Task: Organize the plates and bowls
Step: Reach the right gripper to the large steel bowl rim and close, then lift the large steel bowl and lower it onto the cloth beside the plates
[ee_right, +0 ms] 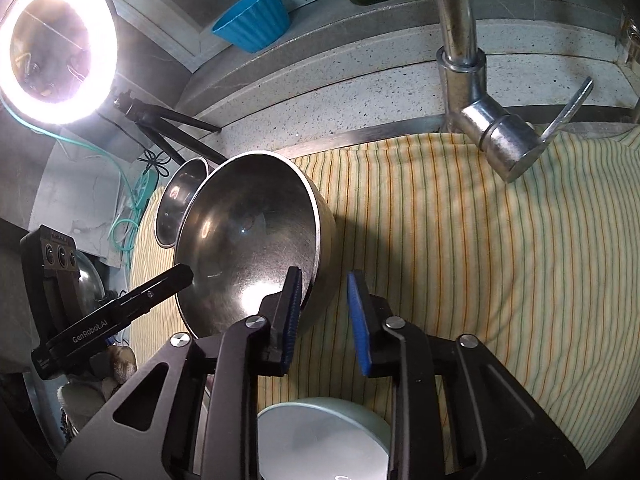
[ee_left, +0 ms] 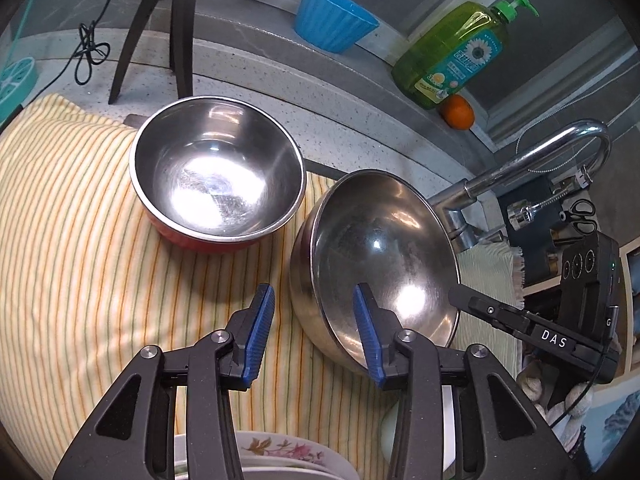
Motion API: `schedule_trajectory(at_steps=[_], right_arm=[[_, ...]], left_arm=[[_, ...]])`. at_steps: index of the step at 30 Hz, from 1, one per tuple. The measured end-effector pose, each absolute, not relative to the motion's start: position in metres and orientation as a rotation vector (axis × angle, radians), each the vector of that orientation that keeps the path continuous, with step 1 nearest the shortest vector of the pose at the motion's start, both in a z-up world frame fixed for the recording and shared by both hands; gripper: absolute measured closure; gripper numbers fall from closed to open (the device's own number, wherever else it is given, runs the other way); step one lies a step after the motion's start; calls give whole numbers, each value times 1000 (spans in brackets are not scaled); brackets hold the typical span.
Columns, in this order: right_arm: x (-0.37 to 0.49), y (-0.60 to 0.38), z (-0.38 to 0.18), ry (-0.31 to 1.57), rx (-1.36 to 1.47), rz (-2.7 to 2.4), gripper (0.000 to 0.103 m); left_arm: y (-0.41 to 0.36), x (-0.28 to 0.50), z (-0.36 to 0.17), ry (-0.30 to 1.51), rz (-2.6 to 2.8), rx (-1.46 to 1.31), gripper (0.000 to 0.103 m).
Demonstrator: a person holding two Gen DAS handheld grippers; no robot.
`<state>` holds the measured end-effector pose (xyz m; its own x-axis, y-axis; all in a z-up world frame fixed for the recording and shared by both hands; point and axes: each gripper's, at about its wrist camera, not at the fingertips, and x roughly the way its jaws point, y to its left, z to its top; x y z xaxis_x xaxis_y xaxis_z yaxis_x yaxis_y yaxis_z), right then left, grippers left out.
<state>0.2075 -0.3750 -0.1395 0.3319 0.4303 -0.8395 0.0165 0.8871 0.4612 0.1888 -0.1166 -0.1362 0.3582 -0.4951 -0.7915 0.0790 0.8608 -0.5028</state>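
Note:
A plain steel bowl [ee_left: 384, 248] [ee_right: 248, 232] sits tilted on the striped cloth [ee_left: 80, 240], its near rim raised. My left gripper [ee_left: 314, 320] straddles its left wall, right pad inside and left pad outside, with a strip of cloth showing between that pad and the wall. My right gripper [ee_right: 326, 308] straddles the opposite wall, left pad against the inside and right pad a little off the outside. Behind it a red-sided steel bowl [ee_left: 218, 172] [ee_right: 180, 200] stands upright. A floral plate [ee_left: 280, 452] lies below the left gripper, and a pale dish [ee_right: 320, 440] below the right.
A chrome faucet [ee_left: 520, 160] [ee_right: 456, 20] rises close behind the bowl on the right. On the back ledge stand a blue cup [ee_left: 332, 24], a green soap bottle [ee_left: 452, 56] and an orange [ee_left: 458, 112]. A black tripod [ee_left: 180, 32] and a lit ring light [ee_right: 60, 44] stand at the left.

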Motion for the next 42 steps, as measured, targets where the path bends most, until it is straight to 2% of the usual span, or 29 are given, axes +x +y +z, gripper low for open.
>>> schedule_trajectory(at_steps=[3,6,24,42], right_arm=[[209,-372,-141,1219,424,289,89],[210,-369,-141,1219,409,281,89],[184,-357,-112,1162,377,261,89],[152,-274,-76,1122,316,395,88]], left_arm=[[-120,191,-138,1160,-398,-408,75],[-123,191,-139,1165,-414,-397,78],[-115,173,-119,1121,-447,-371,78],[-33,121,-89,1025,-363,-417,78]])
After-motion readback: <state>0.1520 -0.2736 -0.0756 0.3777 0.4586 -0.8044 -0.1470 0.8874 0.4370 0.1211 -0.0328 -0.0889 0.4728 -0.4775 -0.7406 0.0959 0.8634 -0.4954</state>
